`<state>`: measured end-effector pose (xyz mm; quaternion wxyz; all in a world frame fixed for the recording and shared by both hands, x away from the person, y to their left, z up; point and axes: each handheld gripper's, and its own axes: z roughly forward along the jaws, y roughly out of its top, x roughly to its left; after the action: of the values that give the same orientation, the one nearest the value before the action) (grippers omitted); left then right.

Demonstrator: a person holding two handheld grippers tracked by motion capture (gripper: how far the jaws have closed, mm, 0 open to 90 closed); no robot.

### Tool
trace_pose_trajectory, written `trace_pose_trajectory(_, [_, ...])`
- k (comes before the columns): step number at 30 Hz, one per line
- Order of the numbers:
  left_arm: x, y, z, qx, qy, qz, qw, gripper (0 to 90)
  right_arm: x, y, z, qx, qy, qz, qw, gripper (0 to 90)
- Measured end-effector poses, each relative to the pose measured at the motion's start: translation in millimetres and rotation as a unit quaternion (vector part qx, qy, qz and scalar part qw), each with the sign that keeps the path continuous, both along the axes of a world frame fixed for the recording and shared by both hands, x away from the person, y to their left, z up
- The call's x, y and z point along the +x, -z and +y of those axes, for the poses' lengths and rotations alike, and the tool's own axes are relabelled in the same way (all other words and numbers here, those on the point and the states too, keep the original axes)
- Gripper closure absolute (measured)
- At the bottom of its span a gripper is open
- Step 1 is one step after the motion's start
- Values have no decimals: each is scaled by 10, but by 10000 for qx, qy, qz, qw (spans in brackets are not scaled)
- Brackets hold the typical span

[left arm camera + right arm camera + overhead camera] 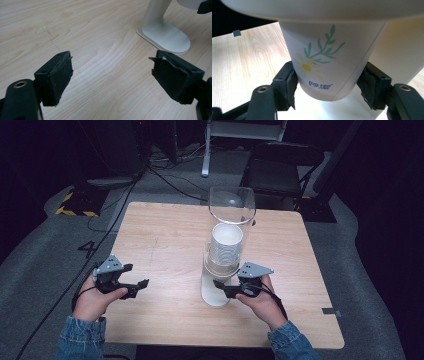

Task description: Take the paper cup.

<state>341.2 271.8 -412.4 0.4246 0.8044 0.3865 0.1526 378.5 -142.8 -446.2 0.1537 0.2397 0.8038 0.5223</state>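
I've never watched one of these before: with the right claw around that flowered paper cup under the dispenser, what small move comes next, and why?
Probably a gentle pull straight down. The right gripper is shut on the bottom paper cup, pads pressing both sides, while the cup still hangs from the dispenser. The left gripper sits open over the bare table, so it need not move.

Denim cuffs; black left gripper and right gripper with grey three-cornered plates, trailing black cables.
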Motion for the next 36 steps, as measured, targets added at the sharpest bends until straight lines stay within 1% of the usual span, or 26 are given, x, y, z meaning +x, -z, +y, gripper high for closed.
trace_pose_trajectory(7, [-3, -2, -3, 2, -1, 1, 10000, 164, 5, 5, 0, -25, 10, -33, 10000, 370])
trace_pose_trajectory(11, [-5, 1, -4, 18, 8, 15, 10000, 164, 21, 12, -7, -91, 22, -129, 9999, 370])
trace_pose_trajectory(12, [-6, 2, -6, 3, 4, 14, 10000, 164, 25, 18, -10, -178, 40, -219, 9996, 371])
trace_pose_trajectory(13, [-7, 2, -5, 3, 2, 8, 10000, 164, 29, 21, -11, -128, 22, -187, 9997, 371])
trace_pose_trajectory(15, [-8, 0, -3, 0, 5, 4, 10000, 164, 32, 19, -14, -116, 10, -166, 9998, 370])
trace_pose_trajectory(21, [-10, 1, -2, -5, -12, 14, 10000, 165, 15, 15, -11, -124, 31, -109, 9999, 371])
trace_pose_trajectory(24, [-5, 11, -8, -1, -12, 31, 10000, 164, 7, 32, 6, -56, 28, -9, 10000, 372])
trace_pose_trajectory(25, [-5, 11, -9, -9, -10, 36, 10000, 164, 10, 50, 17, -170, 21, 102, 9998, 372])
trace_pose_trajectory(26, [-4, 8, -6, -1, 1, 34, 10000, 165, 13, 93, 29, -344, 27, 140, 9993, 373])
trace_pose_trajectory(27, [-4, 3, -1, -1, 8, 19, 10000, 164, 17, 134, 31, -392, 41, 165, 9991, 373])
trace_pose_trajectory(28, [-5, -4, 2, -11, 6, 7, 10000, 165, 24, 189, 28, -431, 37, 279, 9987, 373])
trace_pose_trajectory(29, [-7, -8, 5, -31, -14, -11, 10000, 165, 31, 207, 19, -489, 39, 290, 9984, 373])
trace_pose_trajectory(30, [-11, -9, 7, -55, -32, 3, 10000, 165, 35, 206, 11, -501, 47, 276, 9983, 372])
trace_pose_trajectory(32, [-5, -6, 17, -21, -31, -14, 10000, 165, 33, 193, 2, -452, 9, 257, 9986, 372])
trace_pose_trajectory(33, [-4, 2, 12, -54, -46, 16, 10000, 165, 29, 192, 2, -460, 3, 250, 9986, 372])
trace_pose_trajectory(36, [4, 3, 12, -14, -12, 4, 10000, 165, 11, 213, 4, -568, -7, 243, 9981, 372])
